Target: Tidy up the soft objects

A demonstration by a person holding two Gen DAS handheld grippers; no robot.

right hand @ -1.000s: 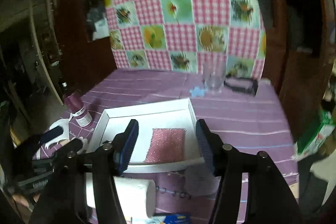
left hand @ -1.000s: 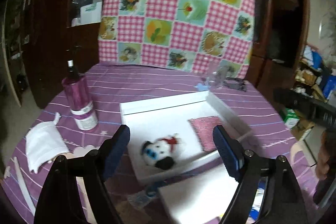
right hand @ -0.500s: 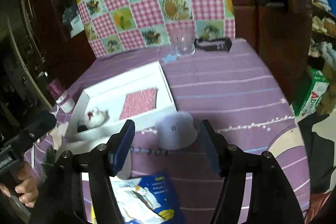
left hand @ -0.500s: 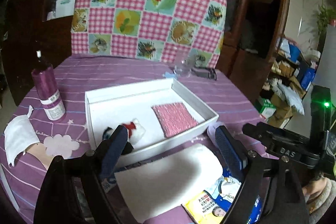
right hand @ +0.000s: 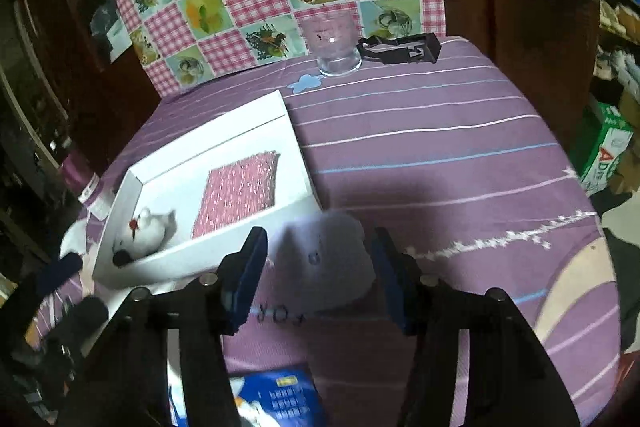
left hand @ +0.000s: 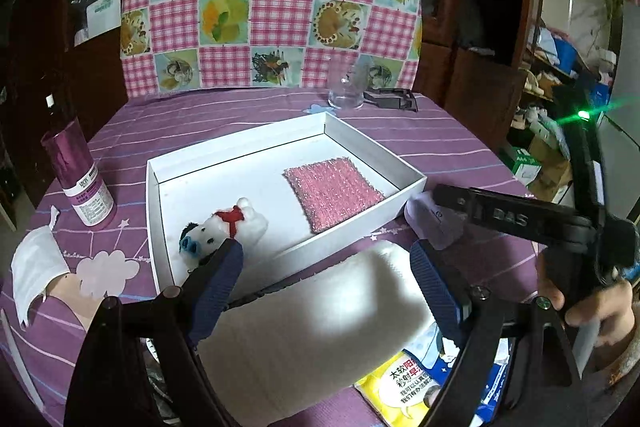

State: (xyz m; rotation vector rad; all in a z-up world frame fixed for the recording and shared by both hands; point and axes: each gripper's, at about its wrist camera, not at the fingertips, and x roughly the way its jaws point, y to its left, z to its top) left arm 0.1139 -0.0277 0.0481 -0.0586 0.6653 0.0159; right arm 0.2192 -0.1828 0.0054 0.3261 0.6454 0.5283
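Observation:
A white box on the purple table holds a white plush dog and a pink scrub pad. My left gripper is open, its fingers straddling a white rolled towel in front of the box. My right gripper is open around a pale lilac soft pad lying beside the box's near right corner; whether it touches the pad I cannot tell. The pad and the right gripper's body show in the left wrist view.
A purple bottle and a white cloth are at the left. A glass and a black clip stand at the far edge. A blue-yellow packet lies at the front. A checked cloth hangs behind.
Both grippers have pulled back and dropped from over the box. The left now straddles the white towel; the right has closed in on the lilac pad.

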